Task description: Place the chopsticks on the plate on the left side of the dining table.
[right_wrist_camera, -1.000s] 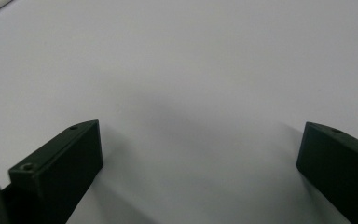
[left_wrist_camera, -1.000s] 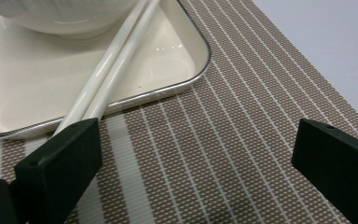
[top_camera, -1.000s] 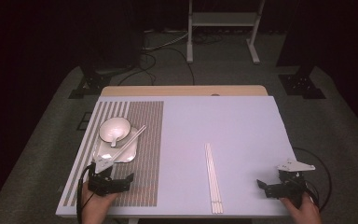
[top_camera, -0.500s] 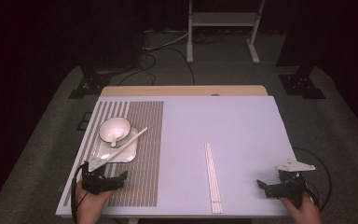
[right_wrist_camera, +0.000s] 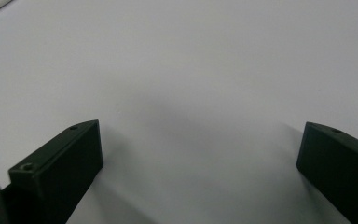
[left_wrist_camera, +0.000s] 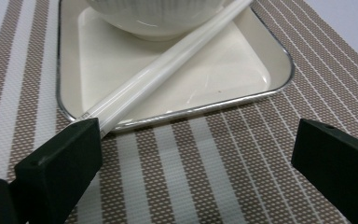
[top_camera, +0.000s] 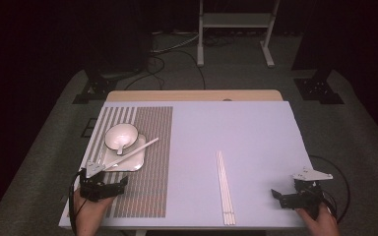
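Note:
A white bowl point(top_camera: 121, 136) with a spoon in it sits on a square white plate point(top_camera: 134, 161) on the striped placemat point(top_camera: 152, 191) at the table's left. White chopsticks point(top_camera: 133, 151) lie slanted across the plate. My left gripper point(top_camera: 119, 184) rests open on the mat just in front of the plate. In the left gripper view the chopsticks point(left_wrist_camera: 168, 70) end beside the left jaw, with the plate point(left_wrist_camera: 242, 70) and bowl point(left_wrist_camera: 158, 18) beyond the left gripper point(left_wrist_camera: 198, 154). My right gripper point(top_camera: 277, 196) stands open at the front right, and the right gripper point(right_wrist_camera: 200, 154) has only bare table between its jaws.
A second pair of white chopsticks point(top_camera: 225, 187) lies straight on the pale table top point(top_camera: 236, 128), right of centre and pointing away from me. Beyond the table stand a dark floor, cables and a metal stand point(top_camera: 236, 19).
My left gripper has drawn back a little toward the front left, away from the plate. The chopsticks on the plate and the right gripper have stayed put.

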Tool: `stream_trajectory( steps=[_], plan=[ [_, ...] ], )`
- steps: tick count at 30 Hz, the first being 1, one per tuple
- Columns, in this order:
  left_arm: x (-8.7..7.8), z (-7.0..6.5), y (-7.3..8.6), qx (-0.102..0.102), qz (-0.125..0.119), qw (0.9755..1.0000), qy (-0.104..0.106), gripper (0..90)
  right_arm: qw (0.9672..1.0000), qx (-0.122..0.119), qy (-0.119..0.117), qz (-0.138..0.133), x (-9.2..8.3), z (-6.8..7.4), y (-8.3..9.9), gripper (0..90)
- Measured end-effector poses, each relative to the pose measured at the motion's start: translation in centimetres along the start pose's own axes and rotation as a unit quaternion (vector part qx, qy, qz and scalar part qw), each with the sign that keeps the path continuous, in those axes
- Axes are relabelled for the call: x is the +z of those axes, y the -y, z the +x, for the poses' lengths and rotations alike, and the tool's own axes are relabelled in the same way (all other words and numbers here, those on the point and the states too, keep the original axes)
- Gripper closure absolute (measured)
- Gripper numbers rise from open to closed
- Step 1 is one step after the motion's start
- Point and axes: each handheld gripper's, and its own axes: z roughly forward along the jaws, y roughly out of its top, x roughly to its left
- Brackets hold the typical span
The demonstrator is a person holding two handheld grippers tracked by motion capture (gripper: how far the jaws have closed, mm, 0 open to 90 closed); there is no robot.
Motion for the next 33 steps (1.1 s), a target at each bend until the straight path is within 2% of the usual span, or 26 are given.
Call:
stream_trajectory(
  steps=[9, 22, 33],
  plan=[
    [0.4, 1.1, -0.2, -0.006, -0.004, 0.9999, -0.012, 0.8, 1.0000, 0.000, 0.000, 0.000, 0.0, 0.0, 0.0, 0.0],
    [1.3, 2.6, -1.0, -0.023, -0.010, 0.9996, -0.015, 0.8, 1.0000, 0.000, 0.000, 0.000, 0.0, 0.0, 0.0, 0.0],
    [1.8, 3.6, -1.6, -0.028, -0.017, 0.9993, -0.021, 0.8, 1.0000, 0.000, 0.000, 0.000, 0.0, 0.0, 0.0, 0.0]
  ],
)
